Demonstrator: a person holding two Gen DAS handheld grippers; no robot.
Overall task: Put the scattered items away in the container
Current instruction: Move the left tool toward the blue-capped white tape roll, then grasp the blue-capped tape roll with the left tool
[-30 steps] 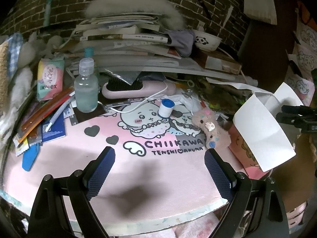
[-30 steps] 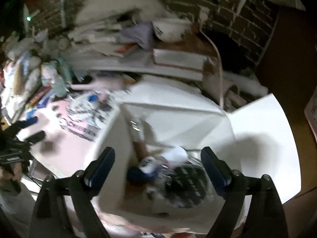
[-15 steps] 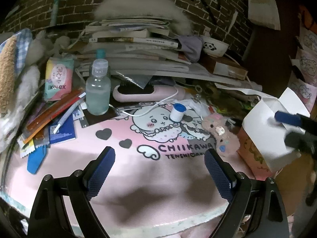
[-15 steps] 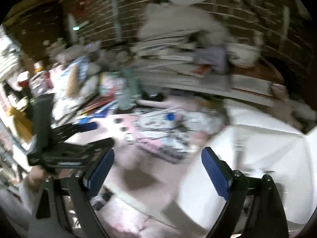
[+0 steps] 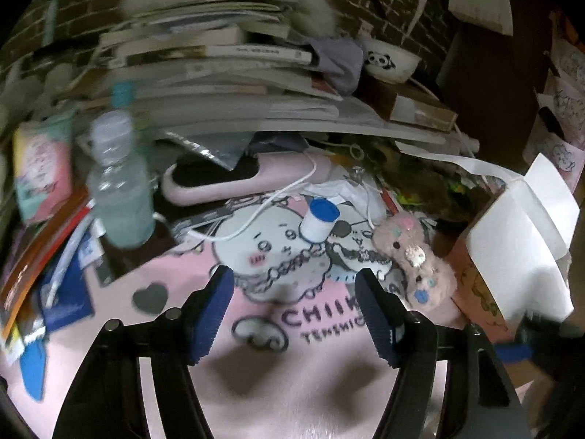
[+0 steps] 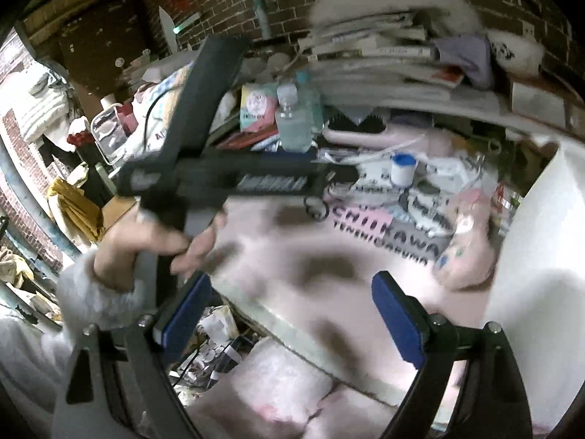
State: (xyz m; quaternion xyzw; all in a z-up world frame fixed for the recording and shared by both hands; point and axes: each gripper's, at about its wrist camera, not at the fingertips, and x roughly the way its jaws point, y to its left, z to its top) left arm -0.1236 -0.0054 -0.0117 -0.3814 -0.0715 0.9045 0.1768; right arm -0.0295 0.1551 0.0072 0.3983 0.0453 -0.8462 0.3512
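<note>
A white spool with a blue cap (image 5: 318, 223) stands on the pink printed mat (image 5: 182, 285), just beyond my left gripper (image 5: 294, 314), which is open and empty. A pink plush (image 5: 413, 256) lies right of the spool, beside the white box (image 5: 519, 241) with raised flaps. In the right wrist view my right gripper (image 6: 292, 318) is open and empty over the mat's front edge. It faces the spool (image 6: 402, 168), the plush (image 6: 468, 245) and the box wall (image 6: 541, 256). A hand (image 6: 157, 241) holds the left gripper's black body (image 6: 237, 179).
A clear bottle (image 5: 120, 190), a pink hairbrush (image 5: 237, 179) with a white cable, pens and packets crowd the mat's left and back. Stacked books (image 5: 219, 58) and a panda bowl (image 5: 391, 62) overhang behind. Clutter lies below the table edge (image 6: 219, 347).
My left gripper moved forward toward the spool and its jaws narrowed. My right gripper swung left, away from over the box, to the mat's front edge.
</note>
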